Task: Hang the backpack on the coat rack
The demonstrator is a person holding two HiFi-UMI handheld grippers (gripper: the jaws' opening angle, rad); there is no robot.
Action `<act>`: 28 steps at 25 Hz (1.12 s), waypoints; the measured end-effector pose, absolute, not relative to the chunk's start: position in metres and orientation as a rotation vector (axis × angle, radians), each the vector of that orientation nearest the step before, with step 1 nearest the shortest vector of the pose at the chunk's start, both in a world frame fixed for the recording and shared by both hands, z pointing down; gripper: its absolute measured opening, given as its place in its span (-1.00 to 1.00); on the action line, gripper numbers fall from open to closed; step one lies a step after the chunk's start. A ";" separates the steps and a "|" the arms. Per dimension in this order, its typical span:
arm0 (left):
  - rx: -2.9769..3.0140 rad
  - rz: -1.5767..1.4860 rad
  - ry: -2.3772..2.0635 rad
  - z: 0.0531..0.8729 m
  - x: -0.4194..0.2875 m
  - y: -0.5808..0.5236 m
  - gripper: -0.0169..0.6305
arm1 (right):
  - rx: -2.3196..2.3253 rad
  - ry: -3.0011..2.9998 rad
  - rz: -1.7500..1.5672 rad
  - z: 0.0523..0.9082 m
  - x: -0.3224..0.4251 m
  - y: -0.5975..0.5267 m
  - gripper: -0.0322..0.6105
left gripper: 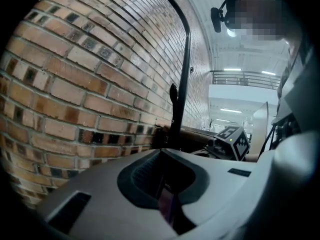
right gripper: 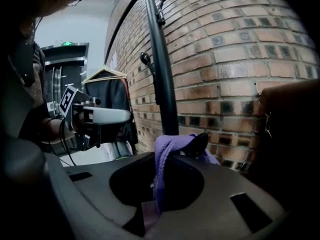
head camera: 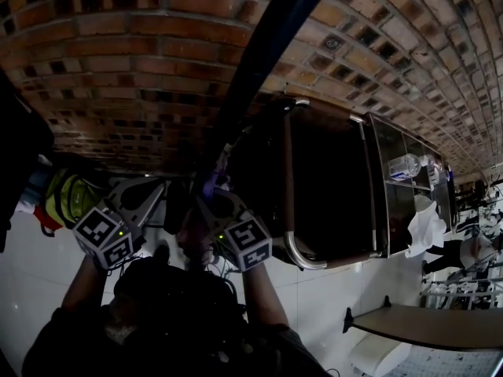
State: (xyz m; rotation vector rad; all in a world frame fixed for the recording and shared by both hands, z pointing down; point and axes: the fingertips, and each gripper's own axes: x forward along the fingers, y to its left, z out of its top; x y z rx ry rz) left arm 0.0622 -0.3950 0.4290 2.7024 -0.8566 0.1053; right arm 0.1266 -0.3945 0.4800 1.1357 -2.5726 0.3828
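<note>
The black coat rack pole [right gripper: 162, 79] stands against the brick wall, with knobbed hooks [right gripper: 146, 59] up its side. The backpack's purple strap [right gripper: 167, 149] lies looped over a low black hook [right gripper: 201, 141] and runs down into my right gripper [right gripper: 150, 209], which is shut on it. In the head view the strap [head camera: 211, 184] shows beside the pole [head camera: 259, 53], and the dark backpack [head camera: 177, 289] hangs between my arms. My left gripper [left gripper: 167, 206] is shut, with a sliver of purple fabric pinched in its seam. It sits left of the pole [left gripper: 184, 79].
A brown leather seat with a chrome frame [head camera: 295, 250] stands right of the rack. A dark garment on a hanger [right gripper: 107, 101] hangs to the left, with a yellow-green bag [head camera: 67, 195] near it. A person works at the far right [head camera: 444, 250], and a table [head camera: 440, 324] lies at lower right.
</note>
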 end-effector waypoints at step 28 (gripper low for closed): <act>2.748 0.144 -0.674 0.449 0.053 -0.368 -0.84 | 1.517 -2.580 0.541 0.531 0.144 -0.384 -0.47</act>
